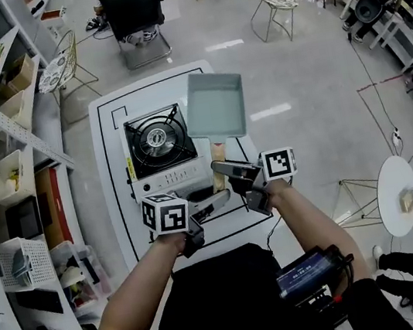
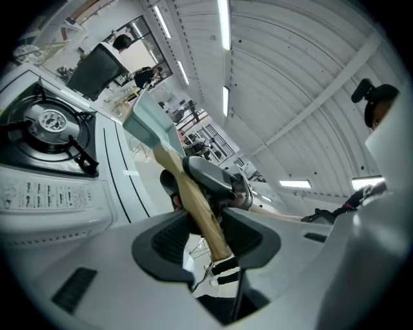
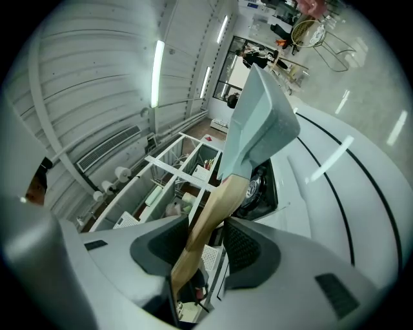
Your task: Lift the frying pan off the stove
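The square grey-blue frying pan [image 1: 214, 104] hangs tilted in the air, just right of the portable gas stove [image 1: 157, 139] on the white table [image 1: 114, 176]. Its wooden handle [image 1: 217, 154] points toward me. My left gripper [image 1: 221, 196] is shut on the lower end of the handle [image 2: 201, 209]. My right gripper [image 1: 228, 169] is shut on the same handle [image 3: 208, 216] a little higher up. In the left gripper view the pan [image 2: 150, 122] rises to the right of the burner [image 2: 45, 126]. The right gripper view has the pan [image 3: 258, 122] above the stove [image 3: 260, 184].
Shelving with bins [image 1: 5, 178] runs along the table's left side. A black office chair [image 1: 134, 12] and wire chairs [image 1: 273, 0] stand beyond the table. A small round table [image 1: 406, 193] is on the floor to the right.
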Available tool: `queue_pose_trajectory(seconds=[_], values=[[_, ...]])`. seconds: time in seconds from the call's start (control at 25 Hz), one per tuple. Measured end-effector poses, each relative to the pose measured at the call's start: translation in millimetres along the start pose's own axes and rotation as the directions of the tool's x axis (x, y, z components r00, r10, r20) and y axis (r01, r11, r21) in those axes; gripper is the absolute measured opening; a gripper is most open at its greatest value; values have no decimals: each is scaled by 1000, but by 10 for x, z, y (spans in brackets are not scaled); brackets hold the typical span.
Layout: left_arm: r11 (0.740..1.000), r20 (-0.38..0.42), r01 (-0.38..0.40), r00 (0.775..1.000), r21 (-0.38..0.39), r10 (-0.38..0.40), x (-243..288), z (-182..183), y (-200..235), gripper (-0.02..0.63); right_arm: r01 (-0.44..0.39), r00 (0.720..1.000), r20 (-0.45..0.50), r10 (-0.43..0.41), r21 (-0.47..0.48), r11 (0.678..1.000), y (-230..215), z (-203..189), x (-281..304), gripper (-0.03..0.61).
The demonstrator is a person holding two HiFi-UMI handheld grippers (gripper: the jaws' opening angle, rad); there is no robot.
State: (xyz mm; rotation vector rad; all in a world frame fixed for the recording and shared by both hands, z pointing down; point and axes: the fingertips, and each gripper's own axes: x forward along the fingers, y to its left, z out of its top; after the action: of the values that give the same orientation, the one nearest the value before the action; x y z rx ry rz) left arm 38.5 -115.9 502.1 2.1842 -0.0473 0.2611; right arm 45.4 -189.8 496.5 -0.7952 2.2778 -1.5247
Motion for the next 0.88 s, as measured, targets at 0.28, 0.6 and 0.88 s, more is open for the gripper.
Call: queue_pose_trajectory(seconds=[0.28, 0.6, 0.88], values=[[999, -58, 34, 998, 10, -33, 231, -143, -99, 164, 27, 998, 48, -27, -1, 1000, -61, -27, -315, 189], [998, -111, 64, 992, 10, -63, 451, -308, -213, 166, 56, 994, 93, -57, 9, 998, -123, -87, -637, 189], [996, -149, 91, 985, 1, -90, 612, -462, -298, 167, 82, 989, 122, -84, 27, 996, -176, -173, -873, 189]])
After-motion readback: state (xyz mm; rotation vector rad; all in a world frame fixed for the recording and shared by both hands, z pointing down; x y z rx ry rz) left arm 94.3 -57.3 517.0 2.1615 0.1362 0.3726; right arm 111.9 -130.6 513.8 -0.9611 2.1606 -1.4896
